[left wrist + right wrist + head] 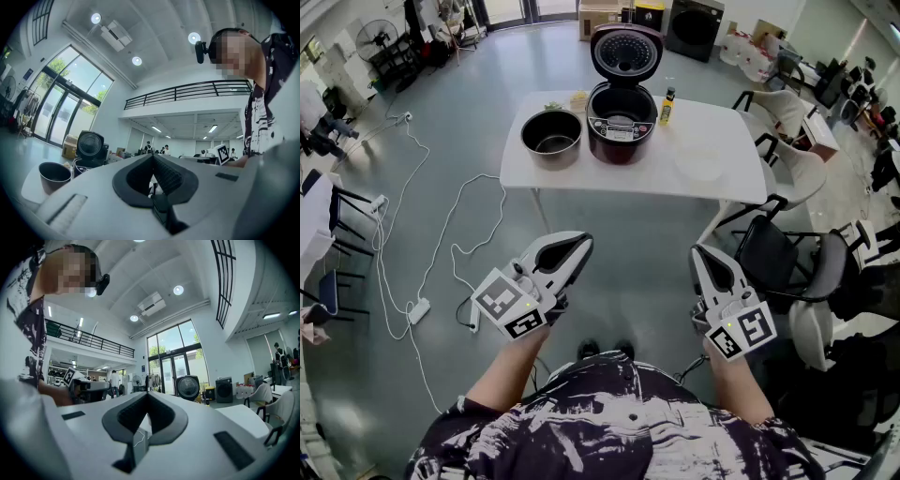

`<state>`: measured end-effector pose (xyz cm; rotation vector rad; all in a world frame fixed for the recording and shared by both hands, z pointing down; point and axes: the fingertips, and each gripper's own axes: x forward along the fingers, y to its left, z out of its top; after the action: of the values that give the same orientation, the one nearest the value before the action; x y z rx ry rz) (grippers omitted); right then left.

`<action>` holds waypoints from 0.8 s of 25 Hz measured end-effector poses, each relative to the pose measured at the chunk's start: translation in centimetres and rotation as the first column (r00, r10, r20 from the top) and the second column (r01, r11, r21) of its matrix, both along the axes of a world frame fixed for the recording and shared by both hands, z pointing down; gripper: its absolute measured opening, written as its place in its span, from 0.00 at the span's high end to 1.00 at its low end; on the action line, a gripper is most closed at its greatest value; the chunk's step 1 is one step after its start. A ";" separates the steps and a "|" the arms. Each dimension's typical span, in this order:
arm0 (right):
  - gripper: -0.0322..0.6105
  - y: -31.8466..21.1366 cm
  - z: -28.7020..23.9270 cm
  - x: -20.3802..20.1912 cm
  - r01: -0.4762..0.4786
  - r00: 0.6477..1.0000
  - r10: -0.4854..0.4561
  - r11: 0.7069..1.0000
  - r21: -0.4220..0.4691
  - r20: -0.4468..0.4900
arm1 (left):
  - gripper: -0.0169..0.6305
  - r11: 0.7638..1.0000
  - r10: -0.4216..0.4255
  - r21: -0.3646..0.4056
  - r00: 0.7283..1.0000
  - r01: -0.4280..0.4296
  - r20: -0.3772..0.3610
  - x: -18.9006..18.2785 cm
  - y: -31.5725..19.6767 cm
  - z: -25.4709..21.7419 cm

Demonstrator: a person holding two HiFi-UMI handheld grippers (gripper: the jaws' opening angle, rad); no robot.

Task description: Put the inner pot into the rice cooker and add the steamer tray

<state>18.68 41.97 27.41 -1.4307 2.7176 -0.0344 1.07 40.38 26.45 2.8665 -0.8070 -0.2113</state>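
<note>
Metal inner pot (551,137) stands on the white table (609,178), well ahead of the left claw (574,247) and just beside the open rice cooker (622,120). Both this claw and the right claw (697,255) are empty, jaws pressed together. The pot looks stiff, smooth and probably slippery, not very heavy, so its rim seems the best hold. Ahead of the right claw lies a pale round thing, perhaps the steamer tray (699,162).
</note>
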 end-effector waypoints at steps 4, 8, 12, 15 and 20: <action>0.95 -0.1 -0.2 0.0 0.001 1.000 -0.001 1.000 0.001 0.003 | 0.97 1.000 0.000 -0.002 1.000 0.000 0.001 0.1 -0.1 -0.1; 0.95 -0.3 -0.2 -0.3 0.003 1.000 -0.003 1.000 -0.002 0.004 | 0.97 1.000 0.000 -0.002 1.000 0.000 0.000 -0.3 -0.4 -0.2; 0.95 -0.5 -0.2 -0.4 0.006 1.000 -0.006 1.000 -0.004 0.005 | 0.97 1.000 0.000 -0.003 1.000 0.000 0.000 -0.3 -0.5 -0.3; 0.95 -0.5 -0.4 0.0 0.009 0.999 -0.010 1.000 0.008 0.036 | 0.97 1.000 -0.001 -0.004 1.000 0.001 -0.001 -0.2 -0.4 -0.3; 0.15 -1.3 -0.4 1.0 -0.042 0.993 0.037 0.998 0.047 0.111 | 0.97 1.000 0.001 -0.002 1.000 -0.001 -0.003 -0.1 -0.4 -0.1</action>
<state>19.63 40.70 27.05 -1.4244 2.5834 -0.0427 0.94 39.98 26.35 2.8641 -0.8055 -0.2141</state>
